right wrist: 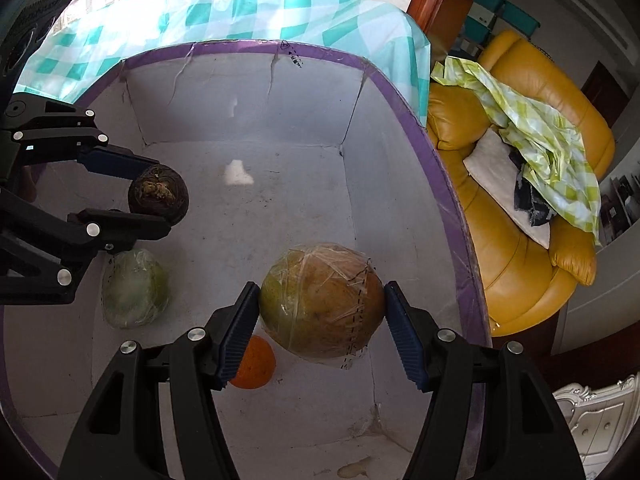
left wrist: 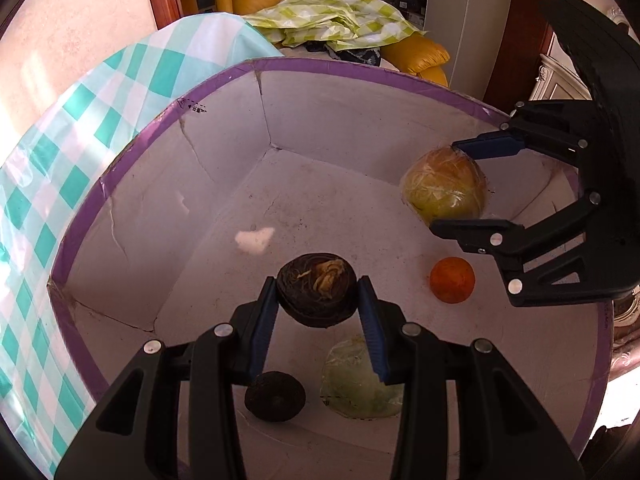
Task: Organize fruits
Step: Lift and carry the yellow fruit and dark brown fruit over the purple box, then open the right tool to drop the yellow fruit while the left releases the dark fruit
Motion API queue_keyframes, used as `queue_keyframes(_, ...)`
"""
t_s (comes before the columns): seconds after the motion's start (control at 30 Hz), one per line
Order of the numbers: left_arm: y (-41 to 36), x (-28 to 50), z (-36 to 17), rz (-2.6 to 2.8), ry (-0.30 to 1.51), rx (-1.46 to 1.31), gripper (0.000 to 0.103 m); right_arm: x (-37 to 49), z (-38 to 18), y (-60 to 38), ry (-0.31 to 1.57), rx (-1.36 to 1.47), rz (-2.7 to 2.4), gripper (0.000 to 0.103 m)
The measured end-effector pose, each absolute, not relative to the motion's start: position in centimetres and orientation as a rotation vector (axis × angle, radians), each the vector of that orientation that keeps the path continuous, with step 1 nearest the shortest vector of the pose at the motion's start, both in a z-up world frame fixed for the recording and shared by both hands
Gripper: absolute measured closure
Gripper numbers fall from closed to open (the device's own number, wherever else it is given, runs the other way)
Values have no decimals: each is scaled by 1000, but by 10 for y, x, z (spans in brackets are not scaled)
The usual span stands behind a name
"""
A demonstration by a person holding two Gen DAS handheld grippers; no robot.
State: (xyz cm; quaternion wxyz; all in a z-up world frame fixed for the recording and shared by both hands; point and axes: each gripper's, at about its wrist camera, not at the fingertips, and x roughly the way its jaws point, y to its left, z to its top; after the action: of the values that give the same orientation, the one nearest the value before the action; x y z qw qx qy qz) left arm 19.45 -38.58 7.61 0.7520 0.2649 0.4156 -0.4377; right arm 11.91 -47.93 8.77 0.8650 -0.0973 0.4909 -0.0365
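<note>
A dark, rough-skinned round fruit (left wrist: 317, 295) with a pale dried stem scar sits clamped between the blue pads of the left tongs (left wrist: 318, 312), held above the floor of a large grey-lined cardboard box (left wrist: 280, 120) with a purple rim. In the right wrist view the same fruit (right wrist: 159, 193) shows at the left, pinched by those tongs (right wrist: 154, 200) over the box floor.

The right tongs (right wrist: 320, 312) grip a big yellow-green fruit wrapped in clear film (right wrist: 322, 305), pads pressed on its two sides; from the left wrist view this wrapped fruit (left wrist: 444, 186) hangs near the box's far right wall between the fingers of the right tongs (left wrist: 446, 186).

On the box floor lie three more pieces: a small orange (left wrist: 453, 280) just below the right tongs, a second dark fruit (left wrist: 275, 397) under the left tongs, and a pale green film-wrapped fruit (left wrist: 360, 388) beside it. In the right wrist view the orange (right wrist: 254, 364) peeks out under the left finger of the right tongs, and the pale green fruit (right wrist: 134, 288) lies below the left tongs.

The box rests on a table covered with a teal-and-white checked cloth (left wrist: 80, 120). Beyond it stands a yellow leather armchair (right wrist: 520, 240) with a crumpled green-and-white checked cloth (right wrist: 540, 140) thrown over it, and a white cupboard (left wrist: 468, 20) further back.
</note>
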Motion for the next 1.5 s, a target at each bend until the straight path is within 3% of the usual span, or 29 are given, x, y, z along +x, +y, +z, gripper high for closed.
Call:
queue_keyframes(0.5, -391, 206, 62, -998, 1050, 595, 63, 124, 76, -470, 1118, -269, -11, 41)
queue_keyframes(1.5, -386, 202, 67, -1018, 1023, 560, 60, 126, 77, -475, 1106, -250, -14, 40)
